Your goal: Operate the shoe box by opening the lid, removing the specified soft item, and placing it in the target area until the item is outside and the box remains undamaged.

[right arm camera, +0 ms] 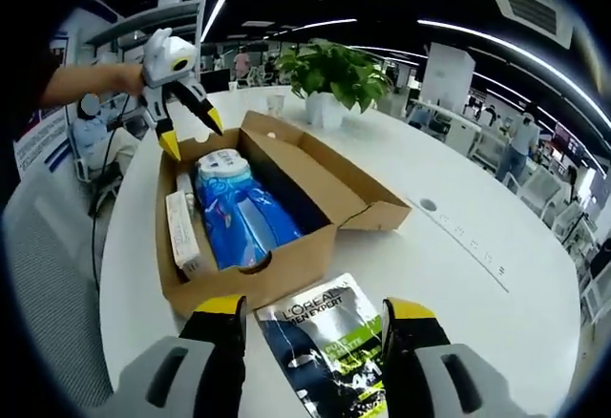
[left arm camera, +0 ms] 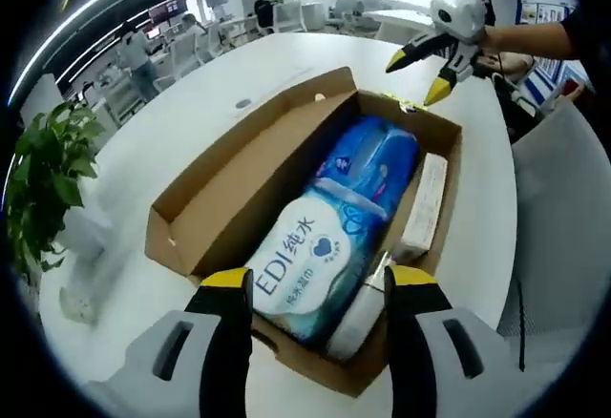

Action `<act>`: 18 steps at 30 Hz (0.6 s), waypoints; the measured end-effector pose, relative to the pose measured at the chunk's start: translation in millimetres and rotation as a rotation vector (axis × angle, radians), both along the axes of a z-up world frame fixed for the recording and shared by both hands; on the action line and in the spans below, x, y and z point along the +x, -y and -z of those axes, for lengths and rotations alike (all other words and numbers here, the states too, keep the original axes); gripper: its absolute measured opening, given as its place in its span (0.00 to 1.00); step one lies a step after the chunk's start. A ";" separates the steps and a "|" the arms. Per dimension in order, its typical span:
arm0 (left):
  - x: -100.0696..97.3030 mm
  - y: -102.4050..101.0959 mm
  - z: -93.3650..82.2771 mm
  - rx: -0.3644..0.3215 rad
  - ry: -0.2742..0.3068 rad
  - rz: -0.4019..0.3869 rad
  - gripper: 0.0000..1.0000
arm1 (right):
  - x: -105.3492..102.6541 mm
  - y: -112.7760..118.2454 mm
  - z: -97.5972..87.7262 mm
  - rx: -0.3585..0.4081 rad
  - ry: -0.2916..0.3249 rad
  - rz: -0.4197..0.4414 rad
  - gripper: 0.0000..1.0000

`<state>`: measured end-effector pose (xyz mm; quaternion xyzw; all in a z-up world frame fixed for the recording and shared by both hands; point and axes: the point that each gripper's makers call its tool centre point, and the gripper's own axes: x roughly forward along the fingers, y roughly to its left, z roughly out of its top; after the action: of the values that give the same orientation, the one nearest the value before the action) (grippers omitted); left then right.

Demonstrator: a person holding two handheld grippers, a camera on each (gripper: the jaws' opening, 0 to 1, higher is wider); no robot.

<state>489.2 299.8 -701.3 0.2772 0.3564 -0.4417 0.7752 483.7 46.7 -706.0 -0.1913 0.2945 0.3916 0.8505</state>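
Yellow-tipped jaws of the left tool (left arm camera: 318,280) stand spread and empty just above the near end of the shoe box (left arm camera: 239,184), straddling the big blue-and-white soft pack (left arm camera: 329,246) that lies inside it. The right tool (right arm camera: 314,308) is released too, its jaws apart over a dark L'Oréal sachet (right arm camera: 329,342) lying flat on the white surface (right arm camera: 458,275), just beside the box's short wall and outside it.

Outward from there: the cardboard lid is folded fully back, so the opening step looks done, and the box shows no tear or crush that I can make out. One soft item — the sachet — is already out on the surface; whether that is the specified one, I cannot tell. In the box, the blue pack sits with a narrow pale carton (left arm camera: 425,203) and a slim tube (left arm camera: 363,308) along its side.

If the blue pack is the one meant, lifting it out and setting it down are left. A potted plant (right arm camera: 334,74) stands beyond the box.
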 end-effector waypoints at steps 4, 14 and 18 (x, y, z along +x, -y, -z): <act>3.6 0.2 8.8 0.078 -0.012 0.062 0.55 | -2.7 -10.8 0.4 0.001 -0.009 -0.027 0.55; 21.6 -1.7 19.7 0.185 -0.006 0.136 0.55 | -2.3 -18.3 0.7 -0.042 -0.013 -0.066 0.50; 25.8 0.0 25.8 0.205 -0.020 0.159 0.54 | 0.2 -18.3 -7.1 -0.016 -0.008 -0.054 0.53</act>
<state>514.9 299.8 -727.1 0.3780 0.3841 -0.4658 0.7019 484.0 65.0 -698.9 -0.2043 0.2955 0.4129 0.8369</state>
